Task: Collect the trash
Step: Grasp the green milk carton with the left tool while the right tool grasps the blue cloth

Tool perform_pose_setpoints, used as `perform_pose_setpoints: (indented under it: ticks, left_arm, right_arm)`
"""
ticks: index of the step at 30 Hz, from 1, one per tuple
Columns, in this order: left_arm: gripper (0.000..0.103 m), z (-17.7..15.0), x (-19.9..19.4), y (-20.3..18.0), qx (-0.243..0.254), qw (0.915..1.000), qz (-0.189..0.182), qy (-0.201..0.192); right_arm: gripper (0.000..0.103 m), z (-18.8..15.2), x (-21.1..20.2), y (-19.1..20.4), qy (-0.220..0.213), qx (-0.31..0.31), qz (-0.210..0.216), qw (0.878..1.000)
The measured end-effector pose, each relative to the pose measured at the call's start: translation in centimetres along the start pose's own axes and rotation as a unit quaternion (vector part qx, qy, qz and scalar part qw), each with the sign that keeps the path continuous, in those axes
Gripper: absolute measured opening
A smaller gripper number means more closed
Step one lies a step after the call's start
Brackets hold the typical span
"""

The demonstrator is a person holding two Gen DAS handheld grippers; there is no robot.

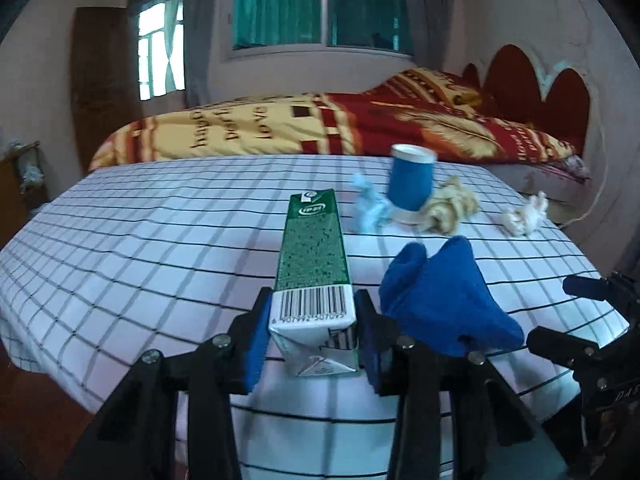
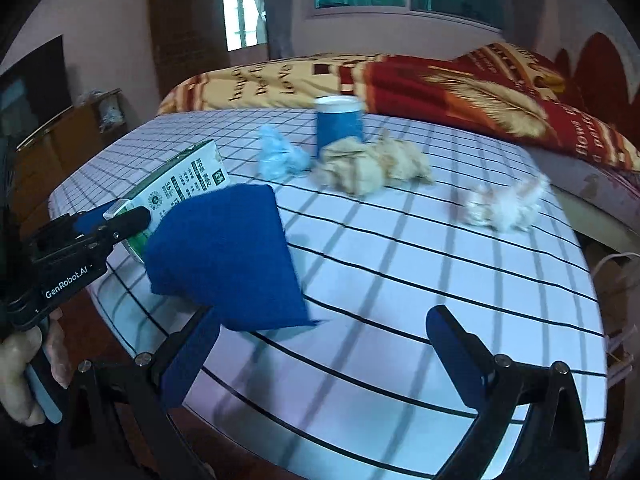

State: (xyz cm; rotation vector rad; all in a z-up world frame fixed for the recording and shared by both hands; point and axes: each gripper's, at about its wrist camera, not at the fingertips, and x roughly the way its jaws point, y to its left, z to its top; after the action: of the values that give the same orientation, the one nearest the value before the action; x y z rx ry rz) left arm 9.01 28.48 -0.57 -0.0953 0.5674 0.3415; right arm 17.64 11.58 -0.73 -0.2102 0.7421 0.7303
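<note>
- Your carton (image 1: 314, 240) is green and speckled, with a white barcode end.
- The cup (image 1: 412, 182) is blue with a white rim.
- The cloth (image 2: 228, 252) is deep blue.
- The table cover (image 1: 160, 240) is white with a dark grid.
- The blanket (image 1: 320, 124) is red and yellow.
- The paper wads are pale blue (image 2: 280, 156), tan (image 2: 368, 164) and whitish (image 2: 504, 204).

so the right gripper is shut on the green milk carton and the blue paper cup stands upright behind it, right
Not quite: the left gripper is shut on the green milk carton, as the left wrist view shows. The right gripper is open and empty. The blue paper cup does stand upright behind.
</note>
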Motion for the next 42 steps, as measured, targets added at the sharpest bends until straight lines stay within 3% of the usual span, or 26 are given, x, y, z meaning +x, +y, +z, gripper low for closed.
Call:
perform_pose_setpoints:
  ticks: [3, 9, 12, 14, 15, 16, 17, 23, 25, 27, 28, 29, 30, 31, 36, 40, 42]
  left_arm:
    - [0.042, -0.4, 0.9, 1.5, -0.009, 0.9998, 0.003, 0.018]
    - [0.042, -0.5, 0.5, 3.5, -0.022, 0.9995, 0.020, 0.008]
    - [0.043, -0.5, 0.7, 3.9, -0.017, 0.9997, 0.014, 0.009]
    - [0.043, -0.5, 0.8, 3.9, -0.014, 0.9998, 0.010, 0.008]
    - [0.043, -0.5, 0.7, 4.1, -0.014, 0.9998, 0.009, 0.006]
    - [0.043, -0.5, 0.7, 4.2, -0.017, 0.9997, 0.014, 0.006]
    - [0.042, -0.5, 0.9, 4.6, -0.020, 0.9996, 0.019, 0.007]
    - [0.042, -0.5, 0.9, 4.8, -0.016, 0.9995, 0.028, 0.005]
    - [0.042, -0.6, 0.8, 4.0, -0.006, 0.9996, 0.029, 0.002]
    - [0.042, -0.4, 1.0, 3.5, -0.006, 0.9996, 0.028, 0.002]
    - [0.042, -0.4, 1.0, 3.5, -0.008, 0.9996, 0.026, 0.002]
    - [0.042, -0.3, 1.1, 3.5, -0.009, 0.9996, 0.026, 0.003]
    - [0.042, -0.3, 1.0, 3.6, -0.009, 0.9996, 0.026, 0.003]
    - [0.042, -0.4, 0.9, 3.7, -0.009, 0.9996, 0.027, 0.003]
    - [0.043, -0.8, 0.4, 3.9, -0.007, 0.9994, 0.034, -0.001]
    - [0.045, -0.4, 1.7, 3.8, -0.011, 0.9994, 0.030, 0.013]
    - [0.048, -0.4, 2.6, 3.9, -0.015, 0.9990, 0.033, 0.026]
  right_arm:
    - [0.103, 0.5, 0.9, 1.8, -0.001, -0.007, 0.022, 1.000]
    - [0.101, 1.7, 3.0, 5.8, 0.001, -0.031, 0.070, 0.997]
    - [0.074, 2.5, 4.8, 7.3, 0.012, -0.042, 0.102, 0.994]
    - [0.022, 2.7, 6.2, 8.4, 0.034, -0.051, 0.131, 0.989]
    - [0.015, 2.8, 6.6, 8.8, 0.037, -0.060, 0.135, 0.988]
    - [0.007, 2.9, 6.7, 9.0, 0.033, -0.074, 0.102, 0.991]
    - [0.006, 2.9, 6.6, 8.8, 0.034, -0.073, 0.079, 0.994]
    - [0.005, 2.2, 4.9, 1.7, 0.033, 0.001, 0.017, 0.999]
    - [0.006, 1.8, 4.4, -0.1, 0.036, 0.020, 0.025, 0.999]
    - [0.013, 1.9, 3.9, -1.0, 0.035, 0.035, 0.025, 0.998]
    - [0.036, 1.9, 3.5, -1.0, 0.031, 0.035, 0.020, 0.999]
    - [0.075, 1.8, 2.9, -1.0, 0.023, 0.036, 0.017, 0.999]
    - [0.089, 1.8, 2.2, -0.8, 0.009, 0.037, 0.012, 0.999]
    - [0.094, 1.7, 1.5, -0.5, -0.010, 0.036, 0.010, 0.999]
    - [0.093, 2.6, 1.3, 1.7, -0.028, 0.025, 0.037, 0.999]
    - [0.092, 4.2, 5.6, 4.0, 0.009, 0.009, 0.045, 0.999]
    - [0.073, 4.3, 6.8, 5.0, 0.030, 0.003, 0.049, 0.998]
